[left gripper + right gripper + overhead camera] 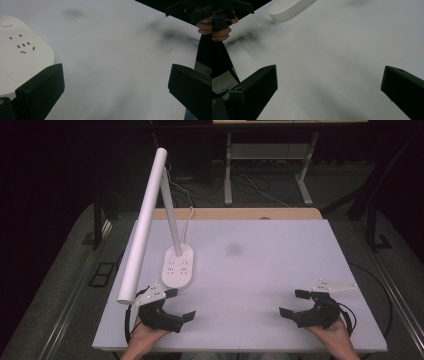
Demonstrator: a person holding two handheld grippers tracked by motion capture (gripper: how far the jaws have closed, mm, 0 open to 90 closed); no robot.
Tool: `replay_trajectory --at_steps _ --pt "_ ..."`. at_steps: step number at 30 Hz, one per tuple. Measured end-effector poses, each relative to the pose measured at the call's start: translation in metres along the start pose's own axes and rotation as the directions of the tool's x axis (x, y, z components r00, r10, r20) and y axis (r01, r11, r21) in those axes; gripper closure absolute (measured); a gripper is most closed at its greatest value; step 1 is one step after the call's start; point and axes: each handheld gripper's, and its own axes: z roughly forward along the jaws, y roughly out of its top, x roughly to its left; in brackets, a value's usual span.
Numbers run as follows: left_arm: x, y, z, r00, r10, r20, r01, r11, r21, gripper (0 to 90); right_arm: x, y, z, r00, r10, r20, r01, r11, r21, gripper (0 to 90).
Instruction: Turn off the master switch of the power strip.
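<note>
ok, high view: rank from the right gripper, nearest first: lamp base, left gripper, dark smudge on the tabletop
1. Dark smudge: mid-table, up and left of the right gripper.
2. Left gripper: near edge, across on the left side.
3. Lamp base: left side, just beyond the left gripper.

2 and 3 are close, order tentative.

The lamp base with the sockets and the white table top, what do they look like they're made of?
The lamp base: likely moulded plastic, matte white; its edges are rounded and seamless and the socket slots are cut cleanly, as the left gripper view shows.
The table top: a smooth, matte white sheet, possibly laminate or painted board; it shows soft shadows and no glare. A wood-coloured strip runs along its far edge.
</note>
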Motion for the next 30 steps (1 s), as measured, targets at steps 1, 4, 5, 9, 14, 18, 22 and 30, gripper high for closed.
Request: replay_trajectory --at_steps 1,4,5,9,14,18,22,30 --pt "0.0 0.0 0.0 1.0 0.0 0.0 0.0 1.0 0.0 0.0 0.0 0.0 0.0 1.0 0.0 0.001 0.0 1.0 0.0 0.2" --pt "-0.001 0.001 0.001 1.0 -0.003 0.006 0.003 0.9999 0.014 0.0 0.0 0.0 0.0 1.0 0.002 0.0 -0.002 1.0 -0.001 0.2" --pt "-0.001 0.002 0.001 1.0 0.0 0.007 0.0 0.9998 0.018 0.0 0.0 0.0 -0.001 1.0 0.003 0.0 -0.003 1.0 -0.001 0.2" --pt "-0.001 0.003 0.0 0.9999 0.007 0.011 -0.007 0.9996 0.027 0.0 0.0 0.0 -0.001 1.0 0.004 0.003 -0.004 1.0 -0.003 0.2" --pt "0.0 0.004 0.0 0.9999 0.006 0.013 -0.007 0.9983 0.057 0.0 -0.001 -0.001 -0.001 1.0 -0.005 0.006 0.005 1.0 -0.002 0.2" --pt "0.0 0.005 0.001 0.9998 0.006 0.02 -0.008 0.9967 0.08 0.0 -0.003 -0.001 0.001 1.0 -0.001 0.003 0.001 1.0 0.005 0.2" --pt "0.0 0.007 0.001 0.9996 0.013 0.024 -0.015 0.9954 0.094 0.0 -0.003 -0.001 0.001 1.0 -0.002 0.001 0.002 1.0 0.006 0.2" --pt "0.003 0.012 -0.001 0.9994 0.016 0.031 -0.019 0.9926 0.12 0.0 -0.002 -0.001 0.001 1.0 0.004 -0.003 -0.004 1.0 0.012 0.2"
